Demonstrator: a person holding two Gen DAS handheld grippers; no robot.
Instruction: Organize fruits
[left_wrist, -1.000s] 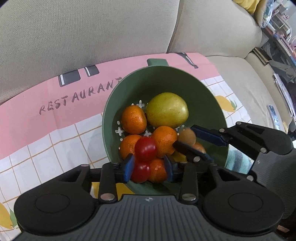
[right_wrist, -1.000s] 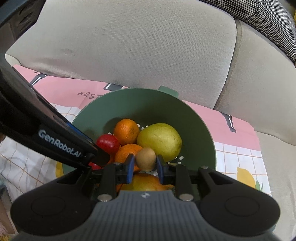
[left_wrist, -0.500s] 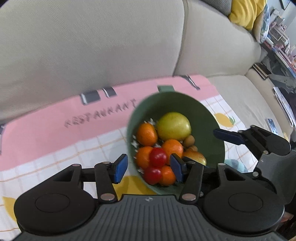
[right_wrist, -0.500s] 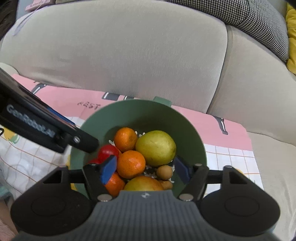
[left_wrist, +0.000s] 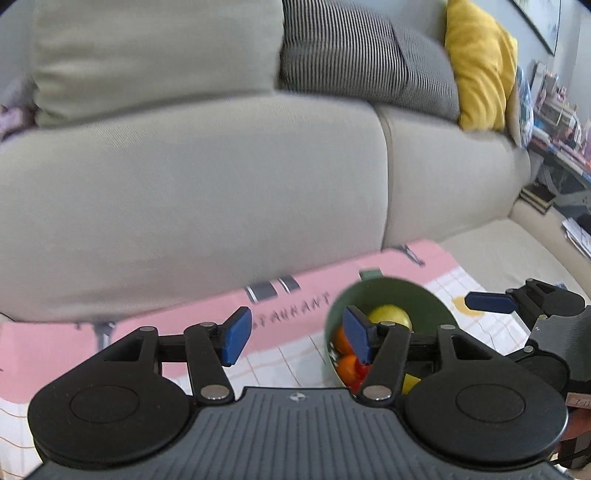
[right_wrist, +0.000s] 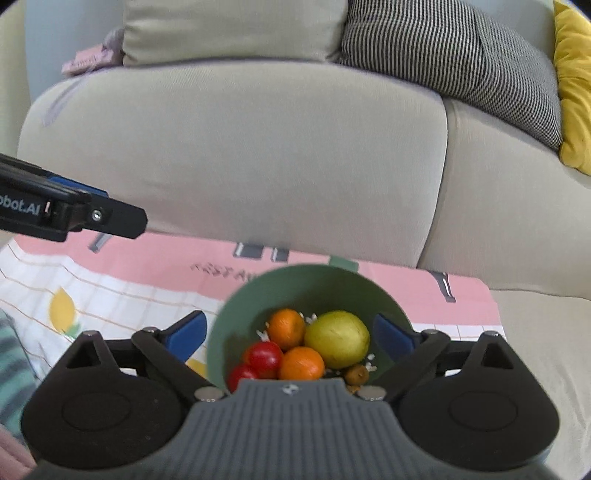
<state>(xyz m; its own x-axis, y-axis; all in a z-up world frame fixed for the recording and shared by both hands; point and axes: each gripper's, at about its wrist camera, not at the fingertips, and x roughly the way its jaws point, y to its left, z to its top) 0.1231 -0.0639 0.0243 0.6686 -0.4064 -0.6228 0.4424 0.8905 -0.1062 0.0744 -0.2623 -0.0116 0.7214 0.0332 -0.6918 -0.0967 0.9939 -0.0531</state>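
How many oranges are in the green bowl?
2 show: one orange at the back beside the pear, another orange in front. More may hide low in the bowl.

Beige sofa (right_wrist: 295, 155), striped cushion (right_wrist: 454, 51), yellow cushion (left_wrist: 480, 66).

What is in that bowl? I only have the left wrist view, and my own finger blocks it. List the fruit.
Observer: The right wrist view shows the green bowl holding a yellow-green fruit, two oranges, two red tomatoes and a small brown fruit.
Operator: Report the right gripper. I see one finger only.
Observer: The right gripper is open, with nothing held between its pads.
Operator: Place the brown fruit for me.
Observer: It lies just in front of the yellow-green fruit, right of the nearer orange.
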